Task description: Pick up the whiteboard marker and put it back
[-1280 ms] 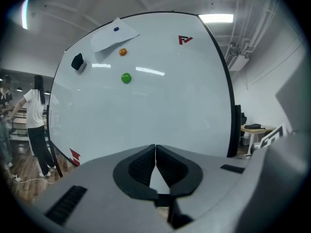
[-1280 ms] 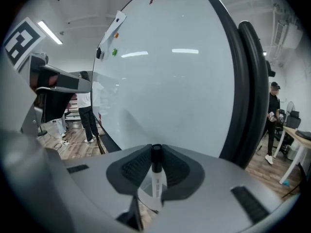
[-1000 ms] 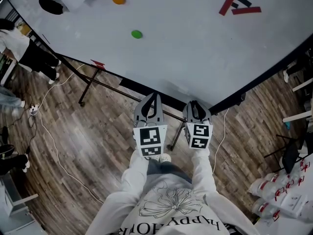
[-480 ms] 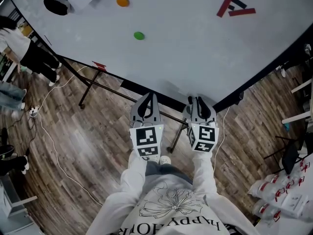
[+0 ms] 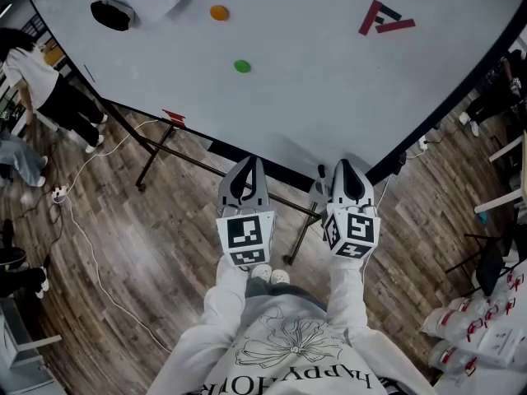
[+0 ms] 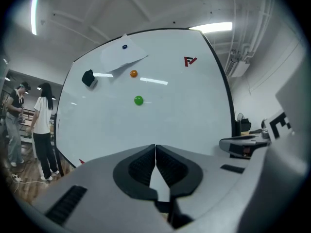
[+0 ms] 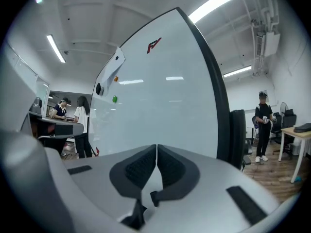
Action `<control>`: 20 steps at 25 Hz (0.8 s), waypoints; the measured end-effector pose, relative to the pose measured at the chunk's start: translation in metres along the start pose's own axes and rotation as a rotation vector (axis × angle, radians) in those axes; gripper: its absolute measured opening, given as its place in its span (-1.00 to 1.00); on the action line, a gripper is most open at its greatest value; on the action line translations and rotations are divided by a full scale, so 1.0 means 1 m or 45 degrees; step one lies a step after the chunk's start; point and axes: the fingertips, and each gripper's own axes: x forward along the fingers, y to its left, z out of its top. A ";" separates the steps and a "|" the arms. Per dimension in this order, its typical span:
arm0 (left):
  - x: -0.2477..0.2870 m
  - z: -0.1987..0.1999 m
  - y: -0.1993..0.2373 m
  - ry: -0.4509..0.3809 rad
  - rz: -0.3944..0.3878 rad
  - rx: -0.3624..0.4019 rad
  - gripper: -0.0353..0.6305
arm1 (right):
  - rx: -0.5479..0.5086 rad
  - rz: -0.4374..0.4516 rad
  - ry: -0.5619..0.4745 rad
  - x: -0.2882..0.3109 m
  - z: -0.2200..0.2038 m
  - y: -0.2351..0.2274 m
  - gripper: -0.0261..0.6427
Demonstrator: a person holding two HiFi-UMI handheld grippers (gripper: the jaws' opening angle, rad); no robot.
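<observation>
Head view showed a slim dark thing, probably the marker (image 5: 321, 176), upright at the whiteboard's (image 5: 329, 81) lower edge, just left of the right tongs (image 5: 345, 166). These had just closed on nothing. The left tongs (image 5: 252, 164), also together and empty, were farther off.

White flower-print sweatshirt (image 5: 288, 348), grey tools (image 5: 257, 163) (image 5: 343, 164) with black-and-white marker cubes (image 5: 246, 234)

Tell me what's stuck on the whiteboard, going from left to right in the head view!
black eraser → orange magnet → green magnet → red logo
</observation>
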 end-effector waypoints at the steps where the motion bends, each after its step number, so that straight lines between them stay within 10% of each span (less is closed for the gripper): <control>1: -0.001 0.002 0.001 -0.006 0.000 0.003 -0.88 | 0.000 0.000 -0.005 -0.001 0.002 0.001 -0.90; 20: -0.013 0.012 0.000 -0.041 -0.017 0.008 -0.87 | 0.000 -0.026 -0.054 -0.020 0.018 0.004 -0.91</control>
